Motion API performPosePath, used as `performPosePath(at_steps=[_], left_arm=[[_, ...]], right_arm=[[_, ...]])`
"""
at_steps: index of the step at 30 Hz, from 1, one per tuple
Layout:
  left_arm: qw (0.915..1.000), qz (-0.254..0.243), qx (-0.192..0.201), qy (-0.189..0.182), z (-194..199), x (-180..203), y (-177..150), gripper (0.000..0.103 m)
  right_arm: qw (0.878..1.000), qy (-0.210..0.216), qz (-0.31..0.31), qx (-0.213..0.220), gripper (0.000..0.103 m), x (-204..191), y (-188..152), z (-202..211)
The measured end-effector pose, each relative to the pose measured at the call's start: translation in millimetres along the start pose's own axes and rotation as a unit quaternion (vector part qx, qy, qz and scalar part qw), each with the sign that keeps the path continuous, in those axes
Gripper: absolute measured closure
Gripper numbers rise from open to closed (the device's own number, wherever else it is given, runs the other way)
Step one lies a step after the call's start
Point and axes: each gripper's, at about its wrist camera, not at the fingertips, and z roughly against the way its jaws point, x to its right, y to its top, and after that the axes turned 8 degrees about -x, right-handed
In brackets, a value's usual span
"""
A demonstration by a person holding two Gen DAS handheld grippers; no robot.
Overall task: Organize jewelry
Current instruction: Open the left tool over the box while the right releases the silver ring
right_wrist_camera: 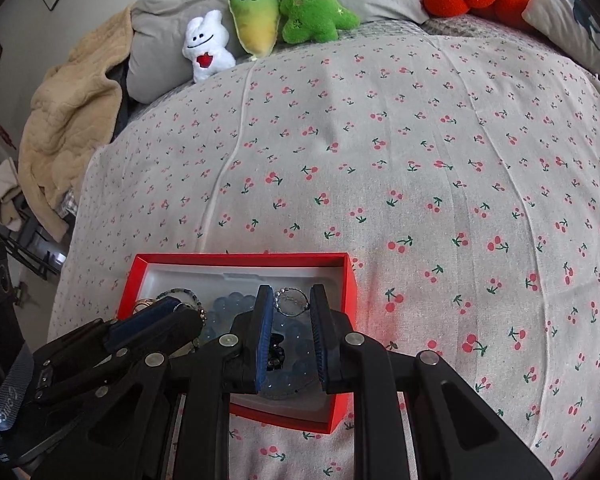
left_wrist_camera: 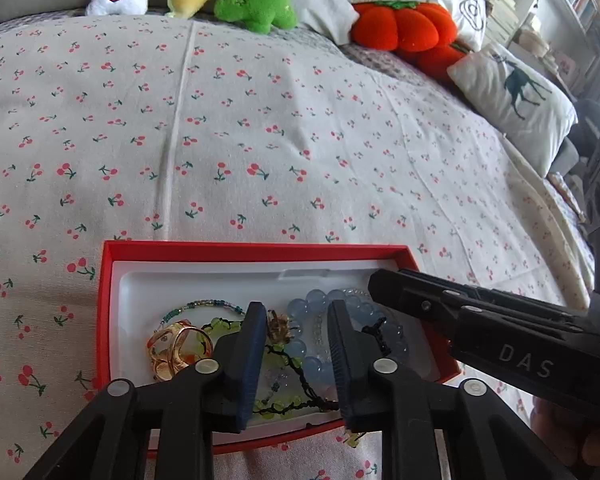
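Observation:
A red box (left_wrist_camera: 112,280) with a white insert lies on the cherry-print bedsheet. It holds a gold ring (left_wrist_camera: 176,344), a green bead bracelet on black cord (left_wrist_camera: 216,326) and a pale blue bead bracelet (left_wrist_camera: 312,308). My left gripper (left_wrist_camera: 296,312) hangs open over the box, with the jewelry below its fingers and nothing pinched. My right gripper (right_wrist_camera: 291,294) reaches in from the right over the far right part of the box (right_wrist_camera: 350,280). A thin silver beaded ring (right_wrist_camera: 292,300) spans between its pads, which are shut on it. The left gripper (right_wrist_camera: 172,308) shows beside it.
Plush toys line the head of the bed: a white one (right_wrist_camera: 206,54), a yellow-green one (right_wrist_camera: 256,20), a green one (right_wrist_camera: 312,8) and an orange pumpkin (left_wrist_camera: 400,26). A deer-print pillow (left_wrist_camera: 512,100) lies at the right, a beige blanket (right_wrist_camera: 68,112) at the left edge.

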Motion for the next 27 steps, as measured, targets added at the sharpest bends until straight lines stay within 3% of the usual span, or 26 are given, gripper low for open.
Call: performPosePath(at_steps=[5, 13, 16, 19, 21, 27], left_arm=[[0.9997, 0.004, 0.022, 0.007, 21, -1, -1, 0.065], [0.9994, 0.015, 0.016, 0.028, 23, -9, -5, 0.058], [0.9994, 0.022, 0.013, 0.024, 24, -12, -5, 0.045], [0.9991, 0.03, 0.017, 0.025, 29, -16, -5, 0.032], [0.9987, 0.036, 0.021, 0.03, 33, -18, -5, 0.026], [0.9978, 0.039, 0.005, 0.054, 39, -25, -13, 0.02]], right_arm=[[1.0, 0.013, 0.002, -0.001, 0.083, 0, 2, 0], [1.0, 0.007, 0.02, -0.003, 0.082, -8, 3, -3], [1.0, 0.012, 0.018, -0.007, 0.076, -7, 3, -3], [1.0, 0.014, 0.016, -0.005, 0.064, -7, 3, 0], [1.0, 0.017, 0.013, -0.002, 0.056, -5, 3, 3], [0.999, 0.032, 0.002, -0.002, 0.053, 1, -3, 15]])
